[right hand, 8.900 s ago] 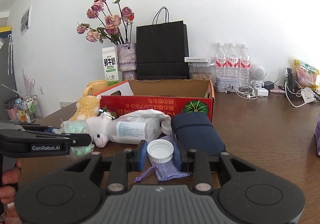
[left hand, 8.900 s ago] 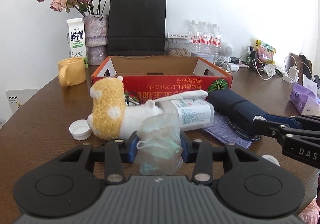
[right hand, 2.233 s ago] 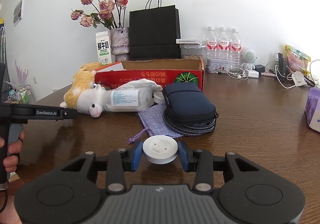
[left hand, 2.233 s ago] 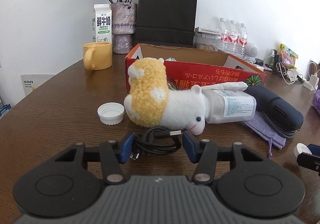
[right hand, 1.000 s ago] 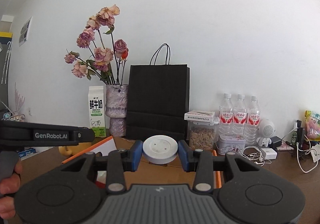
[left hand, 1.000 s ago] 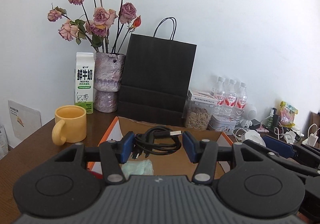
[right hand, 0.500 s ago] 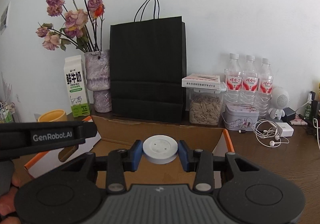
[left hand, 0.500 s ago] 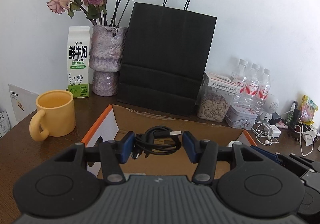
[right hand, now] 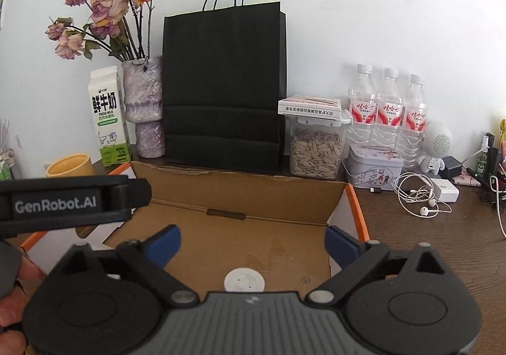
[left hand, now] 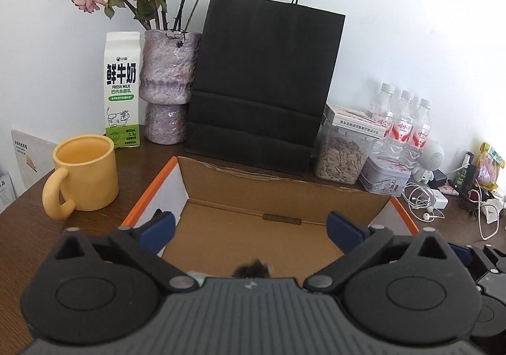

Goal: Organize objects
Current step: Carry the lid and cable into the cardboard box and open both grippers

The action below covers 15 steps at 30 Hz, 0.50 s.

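Where milk carton (left hand: pixel 121 89) reads "FRESH MILK"

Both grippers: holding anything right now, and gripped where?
Nothing held. Left gripper and right gripper jaws are opening, with nothing between them; the white disc lies loose in the cardboard box.

wooden table (left hand: pixel 19 234); cardboard box (left hand: pixel 278 193), mug (left hand: pixel 83 173)

The left gripper (left hand: pixel 249 227) points downward at a shallow angle, its jaws opening wide with nothing between the blue pads; the right gripper (right hand: pixel 251 242) is tilted likewise, jaws opening, nothing gripped; a hand (right hand: pixel 12 307) holds the left gripper.
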### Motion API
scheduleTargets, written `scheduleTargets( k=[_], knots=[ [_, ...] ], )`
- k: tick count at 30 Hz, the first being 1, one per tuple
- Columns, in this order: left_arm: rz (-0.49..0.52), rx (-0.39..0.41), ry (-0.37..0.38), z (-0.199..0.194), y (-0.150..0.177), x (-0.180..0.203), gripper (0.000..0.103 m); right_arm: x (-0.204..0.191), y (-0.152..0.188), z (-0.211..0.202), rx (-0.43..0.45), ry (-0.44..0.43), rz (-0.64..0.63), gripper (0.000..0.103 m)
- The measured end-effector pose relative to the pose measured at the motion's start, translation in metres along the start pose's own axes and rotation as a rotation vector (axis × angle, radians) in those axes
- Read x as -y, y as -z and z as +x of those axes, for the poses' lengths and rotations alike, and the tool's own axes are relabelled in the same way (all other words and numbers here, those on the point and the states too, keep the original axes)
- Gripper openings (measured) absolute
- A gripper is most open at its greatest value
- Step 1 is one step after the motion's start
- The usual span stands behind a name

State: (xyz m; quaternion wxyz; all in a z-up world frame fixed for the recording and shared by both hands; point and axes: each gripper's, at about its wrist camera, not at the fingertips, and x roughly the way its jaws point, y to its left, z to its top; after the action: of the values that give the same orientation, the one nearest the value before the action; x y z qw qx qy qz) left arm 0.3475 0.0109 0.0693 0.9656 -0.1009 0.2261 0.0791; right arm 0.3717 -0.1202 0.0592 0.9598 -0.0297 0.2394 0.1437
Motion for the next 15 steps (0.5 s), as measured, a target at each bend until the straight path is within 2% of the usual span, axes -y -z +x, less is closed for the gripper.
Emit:
scheduleTargets(
  k=[7, 15],
  knots=[
    [-0.011, -0.026, -0.025, 0.0025, 0.0007, -0.0022, 0.103, 0.0, 0.0003, 0.002, -0.023, 0.001, 0.0, 0.103],
    [-0.003, -0.017, -0.013, -0.0048, 0.0013, 0.0003, 0.103, 0.001, -0.001, -0.0049, -0.01, -0.01, 0.011, 0.103]
  ],
)
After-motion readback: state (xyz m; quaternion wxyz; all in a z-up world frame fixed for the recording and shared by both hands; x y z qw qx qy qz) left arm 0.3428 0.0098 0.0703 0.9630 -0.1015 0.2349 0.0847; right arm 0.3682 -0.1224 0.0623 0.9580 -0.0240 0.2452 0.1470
